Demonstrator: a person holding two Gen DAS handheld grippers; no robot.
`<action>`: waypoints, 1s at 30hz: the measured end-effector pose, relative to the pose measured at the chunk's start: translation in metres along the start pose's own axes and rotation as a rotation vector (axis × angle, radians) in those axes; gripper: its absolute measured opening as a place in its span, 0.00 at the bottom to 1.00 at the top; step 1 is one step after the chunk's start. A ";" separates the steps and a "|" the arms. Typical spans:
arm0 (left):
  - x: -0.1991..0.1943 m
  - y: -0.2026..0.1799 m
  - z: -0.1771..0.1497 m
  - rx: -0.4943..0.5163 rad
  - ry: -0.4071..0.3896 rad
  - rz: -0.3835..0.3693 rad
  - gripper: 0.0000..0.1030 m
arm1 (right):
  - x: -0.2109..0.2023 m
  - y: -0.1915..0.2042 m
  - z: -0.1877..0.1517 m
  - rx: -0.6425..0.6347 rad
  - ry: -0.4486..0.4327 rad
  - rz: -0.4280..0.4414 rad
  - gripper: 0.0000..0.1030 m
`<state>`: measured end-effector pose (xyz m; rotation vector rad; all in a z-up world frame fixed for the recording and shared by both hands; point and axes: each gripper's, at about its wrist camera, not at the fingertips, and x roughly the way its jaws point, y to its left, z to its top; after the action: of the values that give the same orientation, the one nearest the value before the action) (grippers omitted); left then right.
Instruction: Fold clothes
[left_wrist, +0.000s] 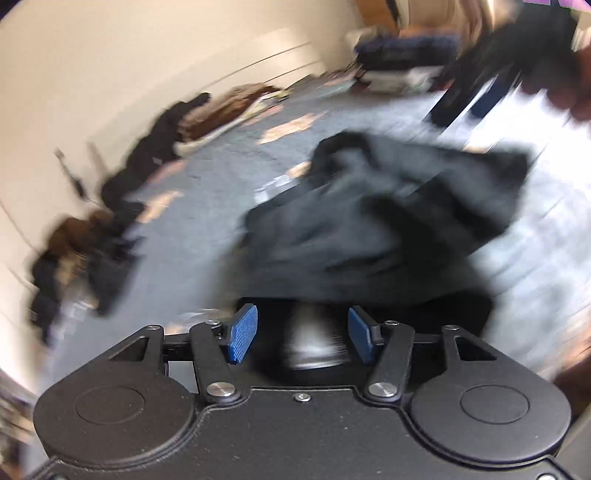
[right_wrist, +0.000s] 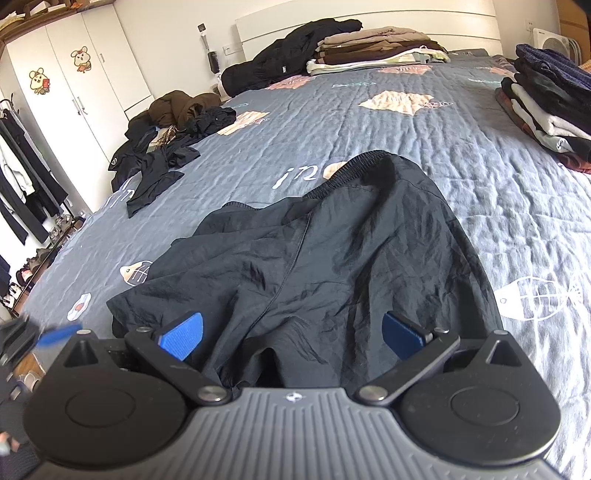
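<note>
A pair of black shorts (right_wrist: 317, 258) lies crumpled on the grey quilted bedspread (right_wrist: 369, 122), elastic waistband away from the right wrist camera and leg hems nearest it. The right gripper (right_wrist: 291, 334) sits low over the hem end with its 2 blue pads (right_wrist: 183, 334) spread wide, the fabric lying loose between them and not pinched; this placement looks suited to taking hold of a leg hem. The left wrist view is heavily blurred. It shows the left gripper (left_wrist: 301, 334) also spread apart, holding nothing, with the shorts just ahead of it. Stacks of folded clothes (right_wrist: 376, 48) line the bed's far edge, probably finished work.
</note>
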<state>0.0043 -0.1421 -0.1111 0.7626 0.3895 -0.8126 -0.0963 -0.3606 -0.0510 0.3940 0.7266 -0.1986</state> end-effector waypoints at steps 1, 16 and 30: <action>0.010 0.002 -0.003 0.000 0.012 0.014 0.40 | 0.000 0.001 0.000 -0.004 0.000 0.001 1.00; 0.051 0.034 0.009 -0.155 -0.028 -0.071 0.00 | 0.015 0.002 -0.003 -0.016 0.036 -0.016 1.00; -0.065 -0.001 -0.004 0.005 0.004 -0.437 0.44 | 0.017 0.003 -0.003 -0.010 0.043 -0.009 1.00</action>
<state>-0.0381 -0.1070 -0.0762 0.6921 0.5684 -1.2215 -0.0850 -0.3573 -0.0639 0.3869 0.7718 -0.1951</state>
